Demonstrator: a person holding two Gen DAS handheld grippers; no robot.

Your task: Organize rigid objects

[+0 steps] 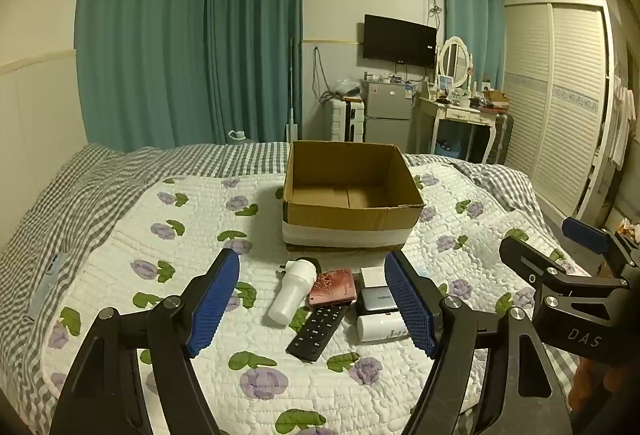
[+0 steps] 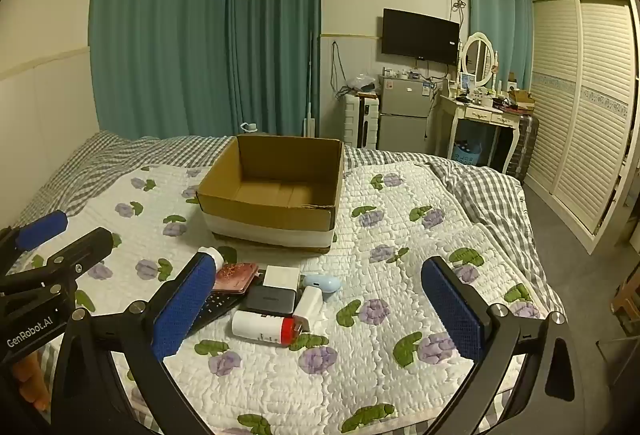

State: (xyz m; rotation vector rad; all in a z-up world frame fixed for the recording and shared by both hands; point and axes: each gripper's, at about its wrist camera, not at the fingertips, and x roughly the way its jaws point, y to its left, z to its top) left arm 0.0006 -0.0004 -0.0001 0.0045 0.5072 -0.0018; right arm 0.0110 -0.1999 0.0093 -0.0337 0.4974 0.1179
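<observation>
Left wrist view: the left claw (image 1: 312,305) fills the lower part of the frame, released, its blue pads spread wide with nothing between them. Framed between the pads, in the lower middle, a cluster of small things lies on the floral quilt (image 1: 120,275) of the bed. A white bottle (image 1: 292,291) lies on its side at the left of the cluster, a pink case (image 1: 333,287) just right of it, and a black remote control (image 1: 318,331) below them, angled toward the lower left. Further right sit a white box (image 1: 372,275), a dark power bank (image 1: 378,298) and a white cylinder (image 1: 382,327), partly hidden by the right pad. Above the cluster, in the middle of the frame, stands an open cardboard box (image 1: 352,219) with a bare floor. The right claw (image 1: 552,243) enters at the right edge, also released and holding nothing.

Right wrist view: the right claw (image 2: 316,311) spans the bottom of the frame, pads far apart and gripping nothing. The cluster sits left of centre: the white cylinder (image 2: 260,327) shows a red end, a white charger plug (image 2: 308,305) touches it, the power bank (image 2: 270,300) lies just above, and a pale blue object (image 2: 322,282) lies at the upper right of the group. The cardboard box (image 2: 272,213) stands above them, apart. The left claw (image 2: 68,233) shows at the left edge.
</observation>
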